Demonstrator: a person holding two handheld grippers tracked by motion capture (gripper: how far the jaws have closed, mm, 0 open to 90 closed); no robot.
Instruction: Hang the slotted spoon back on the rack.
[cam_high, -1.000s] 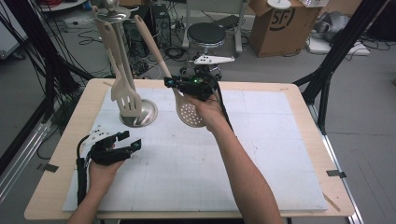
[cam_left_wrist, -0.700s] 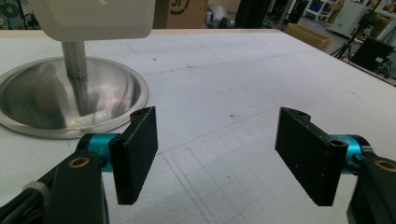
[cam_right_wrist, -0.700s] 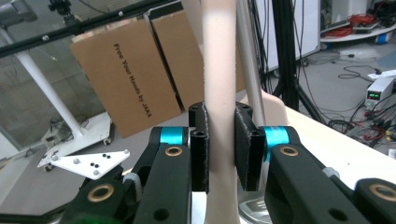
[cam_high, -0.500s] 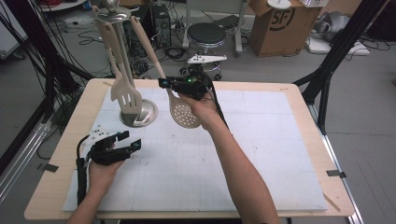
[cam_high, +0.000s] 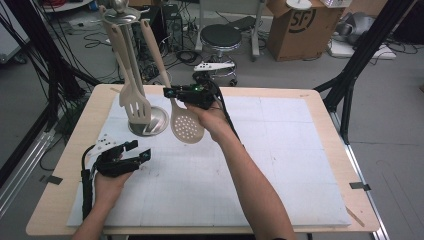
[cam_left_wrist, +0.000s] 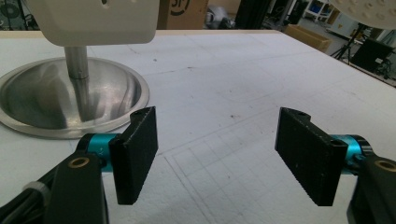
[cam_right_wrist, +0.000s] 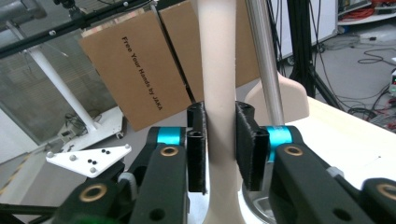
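Observation:
A beige skimmer spoon (cam_high: 186, 127) hangs tilted beside the steel utensil stand (cam_high: 150, 122), its handle top up near the stand's top disc (cam_high: 121, 15). My right gripper (cam_high: 172, 92) holds the spoon's handle (cam_right_wrist: 219, 93) low down, just above the perforated head. Its jaws have just been opening, but the handle is still between them and both pads lie against its sides (cam_right_wrist: 219, 144). A beige slotted spatula (cam_high: 136, 107) hangs on the stand. My left gripper (cam_high: 137, 150) rests on the mat in front of the stand, open and holding nothing (cam_left_wrist: 217, 158).
A white gridded mat (cam_high: 280, 165) covers the wooden table. The stand's round base (cam_left_wrist: 46, 100) and pole (cam_right_wrist: 264, 60) are close to both grippers. On the floor behind the table are a stool (cam_high: 220, 37), a cardboard box (cam_high: 295, 27) and cables.
My right hand has carried the skimmer spoon left and slightly down, closer to the stand. The left hand has not moved.

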